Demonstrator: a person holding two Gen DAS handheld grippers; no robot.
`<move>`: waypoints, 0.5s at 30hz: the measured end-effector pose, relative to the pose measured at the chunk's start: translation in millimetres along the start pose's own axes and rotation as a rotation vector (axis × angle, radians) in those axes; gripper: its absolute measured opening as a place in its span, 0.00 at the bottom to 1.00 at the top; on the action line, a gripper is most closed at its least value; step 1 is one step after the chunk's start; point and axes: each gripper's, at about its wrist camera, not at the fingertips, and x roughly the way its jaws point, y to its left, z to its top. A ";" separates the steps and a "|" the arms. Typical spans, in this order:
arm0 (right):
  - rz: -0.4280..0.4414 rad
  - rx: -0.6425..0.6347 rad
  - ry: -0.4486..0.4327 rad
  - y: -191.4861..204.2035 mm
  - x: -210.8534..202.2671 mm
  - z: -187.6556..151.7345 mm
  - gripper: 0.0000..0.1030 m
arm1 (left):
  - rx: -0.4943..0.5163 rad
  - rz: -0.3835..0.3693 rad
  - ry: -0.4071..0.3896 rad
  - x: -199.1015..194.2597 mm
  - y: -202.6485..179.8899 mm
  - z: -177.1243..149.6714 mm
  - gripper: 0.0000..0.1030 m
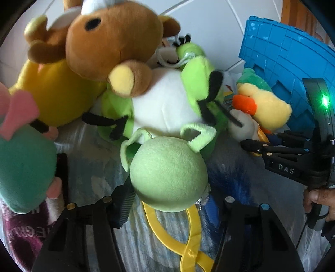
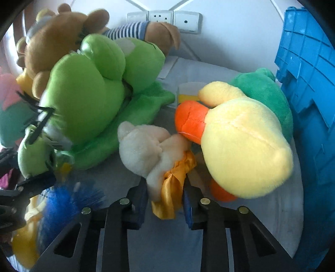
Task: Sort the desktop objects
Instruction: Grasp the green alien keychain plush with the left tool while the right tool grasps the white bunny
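Observation:
A pale green plush head [image 1: 167, 175] sits between the fingers of my left gripper [image 1: 170, 206], and both pads lie against its sides. It belongs to the bright green frog plush [image 1: 159, 104] with a white belly. My right gripper [image 2: 165, 200] is shut on a small cream plush [image 2: 144, 148] at its orange satin ribbon [image 2: 173, 188]. The left wrist view has the right gripper [image 1: 249, 144] coming in from the right, held by a hand [image 1: 318, 198]. A yellow duck plush [image 2: 245, 146] with an orange beak lies just right of the cream toy.
A brown bear plush [image 1: 108, 41] in yellow leans on the frog. A teal plush with a pink bow [image 1: 23, 167] is at the left. A blue crate [image 2: 309, 94] stands at the right. Yellow plastic tongs [image 1: 188, 236] and a blue feathery brush [image 2: 69, 200] lie on the cloth. Wall sockets [image 2: 165, 18] behind.

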 end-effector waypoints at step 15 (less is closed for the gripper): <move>0.080 0.027 -0.109 16.4 -77.3 -9.1 0.25 | 0.030 0.021 -0.075 -65.3 1.7 -10.6 0.56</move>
